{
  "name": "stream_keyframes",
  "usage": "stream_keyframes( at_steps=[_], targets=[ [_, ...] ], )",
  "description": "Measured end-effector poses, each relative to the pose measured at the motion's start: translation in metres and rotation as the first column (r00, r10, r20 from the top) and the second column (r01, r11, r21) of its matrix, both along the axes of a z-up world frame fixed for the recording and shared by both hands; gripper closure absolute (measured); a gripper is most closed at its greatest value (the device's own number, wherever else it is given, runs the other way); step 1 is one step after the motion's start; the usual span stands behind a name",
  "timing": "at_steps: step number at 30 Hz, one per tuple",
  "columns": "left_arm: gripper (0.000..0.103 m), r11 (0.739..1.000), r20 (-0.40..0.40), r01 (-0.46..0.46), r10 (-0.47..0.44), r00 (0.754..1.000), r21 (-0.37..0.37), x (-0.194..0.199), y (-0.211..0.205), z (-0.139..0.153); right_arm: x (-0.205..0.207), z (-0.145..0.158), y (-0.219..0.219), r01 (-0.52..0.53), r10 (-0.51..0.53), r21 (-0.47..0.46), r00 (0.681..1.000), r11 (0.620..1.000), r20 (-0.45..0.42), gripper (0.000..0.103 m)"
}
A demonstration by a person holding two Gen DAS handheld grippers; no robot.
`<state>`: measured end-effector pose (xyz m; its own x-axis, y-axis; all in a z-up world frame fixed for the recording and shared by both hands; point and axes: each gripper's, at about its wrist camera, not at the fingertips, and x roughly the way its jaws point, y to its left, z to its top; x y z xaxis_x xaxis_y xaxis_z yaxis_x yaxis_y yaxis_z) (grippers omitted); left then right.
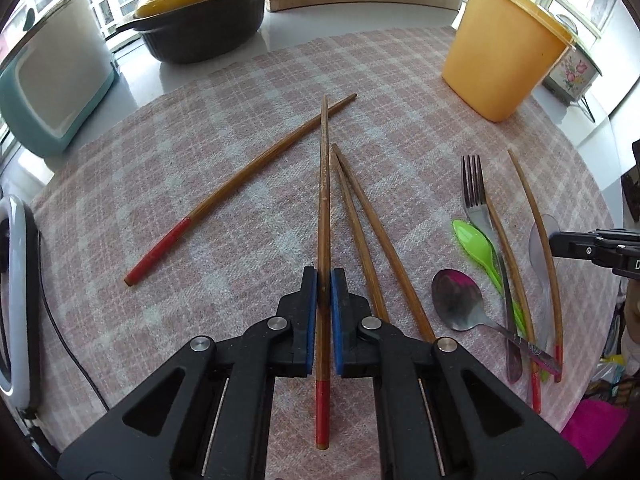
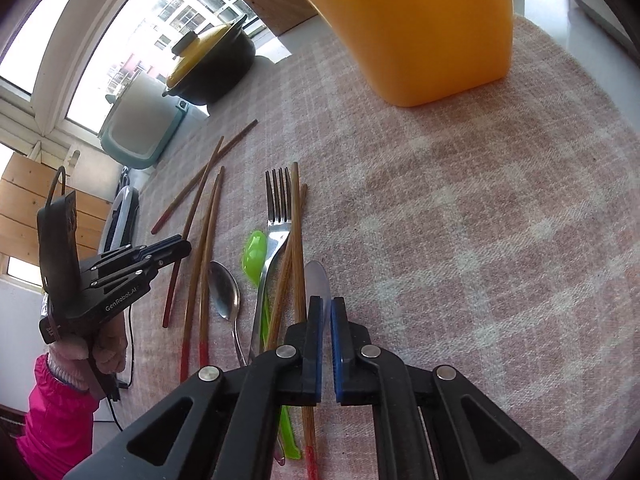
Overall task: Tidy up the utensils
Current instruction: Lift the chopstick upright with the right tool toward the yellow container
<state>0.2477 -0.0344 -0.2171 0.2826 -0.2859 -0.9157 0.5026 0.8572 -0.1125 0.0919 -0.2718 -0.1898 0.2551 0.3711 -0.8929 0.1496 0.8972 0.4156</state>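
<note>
My right gripper: blue-padded jaws closed on a clear plastic spoon. Left of the jaws: wooden red-tipped chopsticks, steel fork, lime-green plastic spoon, steel spoon. Ahead: orange plastic tub.

From my right wrist camera, I read "GenRobot.AI" in white letters on the black body of the left gripper, at the scene's left. In my left camera, the right gripper's lettering is cut off, unreadable.

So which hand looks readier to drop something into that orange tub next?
Probably the left: the left gripper is shut on a chopstick. The right gripper clamps a clear spoon lying nearer the orange tub.
</note>
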Motion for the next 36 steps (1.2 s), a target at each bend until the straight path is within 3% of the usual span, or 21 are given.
stream_keyframes(
  at_steps=[7, 16, 24, 36],
  targets=[
    [0.098, 0.980, 0.015, -0.157, 0.160, 0.987, -0.120, -0.031, 0.021, 0.020, 0.005, 0.023, -0.001, -0.069, 0.076, -0.091, 0.994, 0.993, 0.077, 0.103],
    [0.098, 0.915, 0.045, -0.300, 0.324, 0.945, -0.270, -0.065, 0.037, 0.056, 0.011, 0.056, -0.007, -0.133, 0.161, -0.159, 0.971, 0.978, 0.175, 0.103],
    [0.098, 0.887, 0.062, -0.335, 0.372, 0.926, -0.319, -0.080, 0.024, 0.074, 0.012, 0.080, -0.006, -0.210, 0.252, -0.190, 0.940, 0.959, 0.231, 0.103],
    [0.098, 0.829, 0.130, -0.326, 0.424, 0.896, -0.455, -0.091, -0.013, 0.127, 0.013, 0.135, -0.037, -0.221, 0.260, -0.149, 0.899, 0.964, 0.351, 0.103]
  ],
)
